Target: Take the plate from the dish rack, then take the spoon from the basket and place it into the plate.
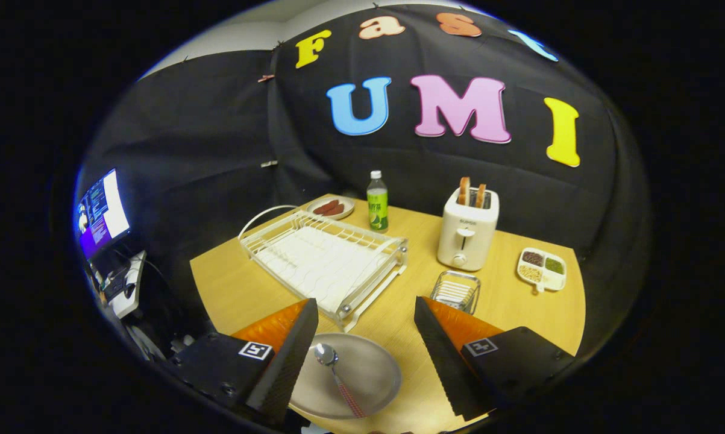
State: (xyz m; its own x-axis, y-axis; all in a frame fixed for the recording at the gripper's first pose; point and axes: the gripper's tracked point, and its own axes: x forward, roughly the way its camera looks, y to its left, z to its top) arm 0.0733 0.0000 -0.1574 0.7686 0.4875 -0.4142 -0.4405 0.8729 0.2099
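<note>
The wooden table carries the white dish rack, now empty of plates, standing just beyond the fingers. Behind and beside it stand a toaster, a green bottle, a small dish of sausages and a divided snack tray. The wire basket sits just ahead of the right finger and looks empty. The grey plate lies flat on the table between the fingers, near the rack's front corner. The spoon rests inside it, bowl toward the rack, chequered handle toward the holder. The gripper is spread wide, clasping nothing. Judgement: placement looks complete; any retreat should go straight up and back, fingers apart, clear of the plate rim.
</note>
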